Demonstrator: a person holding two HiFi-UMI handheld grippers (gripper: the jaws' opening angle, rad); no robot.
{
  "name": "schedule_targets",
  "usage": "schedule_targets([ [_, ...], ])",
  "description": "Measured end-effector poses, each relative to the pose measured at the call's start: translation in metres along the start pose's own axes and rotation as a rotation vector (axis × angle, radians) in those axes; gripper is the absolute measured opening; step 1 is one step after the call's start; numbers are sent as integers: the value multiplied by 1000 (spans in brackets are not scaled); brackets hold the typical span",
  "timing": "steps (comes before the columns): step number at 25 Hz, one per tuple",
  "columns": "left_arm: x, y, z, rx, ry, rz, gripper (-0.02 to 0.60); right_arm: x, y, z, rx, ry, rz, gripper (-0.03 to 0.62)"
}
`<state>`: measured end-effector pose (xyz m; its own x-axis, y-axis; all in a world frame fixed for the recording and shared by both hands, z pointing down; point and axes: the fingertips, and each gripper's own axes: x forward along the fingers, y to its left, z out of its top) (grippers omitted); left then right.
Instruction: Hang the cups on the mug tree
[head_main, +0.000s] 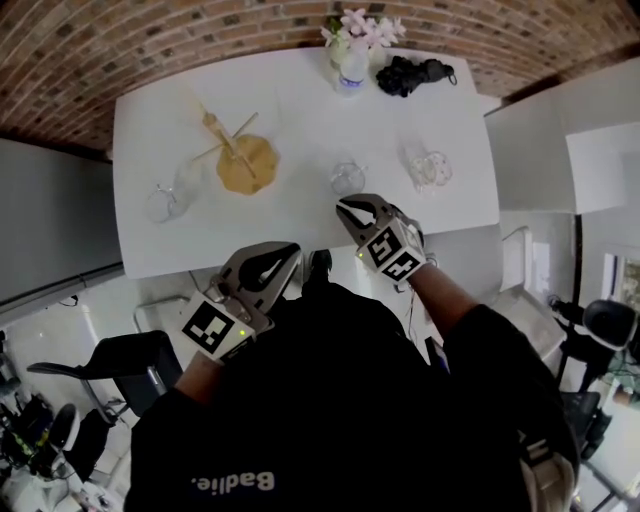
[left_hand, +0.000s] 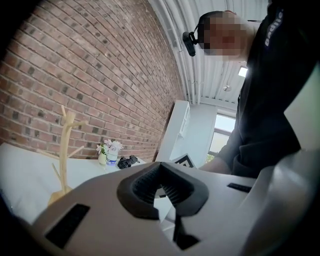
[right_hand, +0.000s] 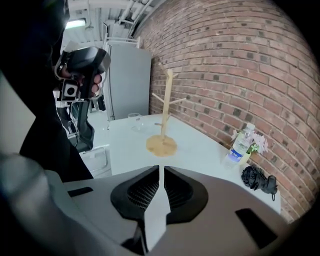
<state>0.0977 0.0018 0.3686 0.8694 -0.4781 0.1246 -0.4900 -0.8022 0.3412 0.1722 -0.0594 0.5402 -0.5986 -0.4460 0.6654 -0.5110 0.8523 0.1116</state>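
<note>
Hovering both grippers off the near edge of the table (head_main: 300, 100), neither over a cup yet. Off the near-left edge, left gripper (head_main: 283, 258): jaws pressed together, nothing between. On the surface near the left edge, a clear glass cup (head_main: 164, 204), upright as far as can be told. Just right of it, the wooden mug tree (head_main: 245, 165), pegs bare, no cup hung. Near the middle, closer to the near edge, a second glass cup (head_main: 347, 178). Just short of it, right gripper (head_main: 358, 210): jaws all but together, only a sliver of light between the pads, empty. Toward the right edge, a third cup (head_main: 428, 168). At the far edge, flowers (head_main: 362, 28), a water bottle (head_main: 351, 70) and a black bundle (head_main: 410, 73), well apart from the work. Task judged not begun. Risk of shoving or toppling the middle cup if pushed on with jaws closed. Risk of a slipping pinch on thin clear glass, rim and handle hard to read. Risk of tipping the tree, light on a small base, by dragging a handle sideways across a peg.
</note>
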Motion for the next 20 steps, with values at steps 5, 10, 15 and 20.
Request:
schedule_targets([
  [5, -6, 5, -7, -2, 22, -17, -2, 16, -3, -19, -108, 107, -28, 60],
  [10, -14, 6, -1, 2, 5, -9, -2, 32, -7, -33, -227, 222, -54, 101],
  [15, -29, 13, -4, 3, 24, 20, -2, 49, -13, -56, -300, 385, -36, 119],
  [20, -39, 12, -3, 12, 22, 29, -2, 59, -14, -63, -363, 474, -10, 121],
])
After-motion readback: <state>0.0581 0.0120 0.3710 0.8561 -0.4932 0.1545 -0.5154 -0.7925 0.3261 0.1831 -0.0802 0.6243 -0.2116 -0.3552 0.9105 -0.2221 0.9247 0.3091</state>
